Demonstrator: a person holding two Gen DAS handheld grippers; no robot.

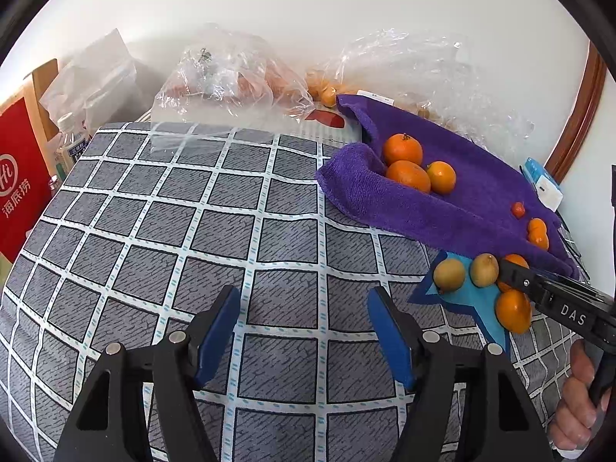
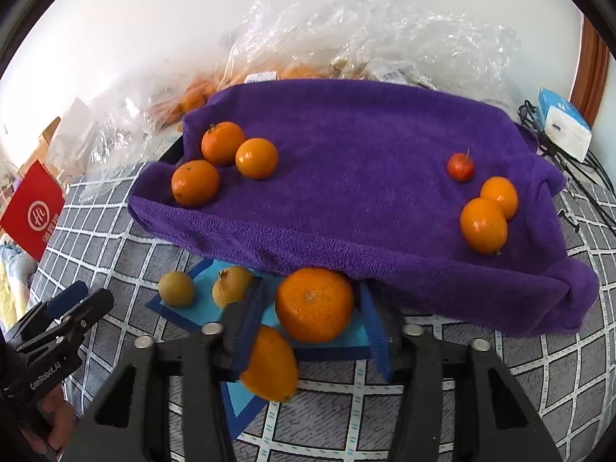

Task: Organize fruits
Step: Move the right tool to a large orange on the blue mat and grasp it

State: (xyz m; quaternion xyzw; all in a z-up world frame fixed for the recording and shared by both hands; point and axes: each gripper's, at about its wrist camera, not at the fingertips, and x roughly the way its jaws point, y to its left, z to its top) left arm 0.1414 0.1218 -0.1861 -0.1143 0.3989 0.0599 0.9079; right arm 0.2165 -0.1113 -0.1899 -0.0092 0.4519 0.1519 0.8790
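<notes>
From the left wrist view, the left gripper (image 1: 304, 331) hangs over the checked tablecloth (image 1: 161, 231) with its jaws wide apart and nothing between them, well away from any fruit. To its right, the right gripper (image 1: 512, 273) reaches into the cluster on the blue star mat (image 1: 467, 300), where two yellow-brown fruits (image 1: 449, 274) sit beside a mandarin (image 1: 513, 310). The arm's own body hides its fingertips here, so this view cannot tell whether they are closed. Behind lies the purple towel (image 1: 442, 200) with three oranges (image 1: 408, 175) grouped at one end and smaller fruits at the other.

The right wrist view supplies what that one lacks. The right gripper's blue pads (image 2: 250, 319) stand on either side of a large orange (image 2: 315, 304) at the towel's front edge, with a visible gap on the right side, so the jaws look open around it rather than clamped. A second mandarin lies just under the left finger, touching or nearly touching it. This view also shows the red cherry-like fruit (image 2: 460, 167) and a pair of oranges on the towel's right end.

Judged as a grasp in preparation, the step would go best by centring the orange between the pads, closing gently across its widest part, and keeping the left finger from nudging the neighbouring mandarin or catching the towel's hem.
</notes>
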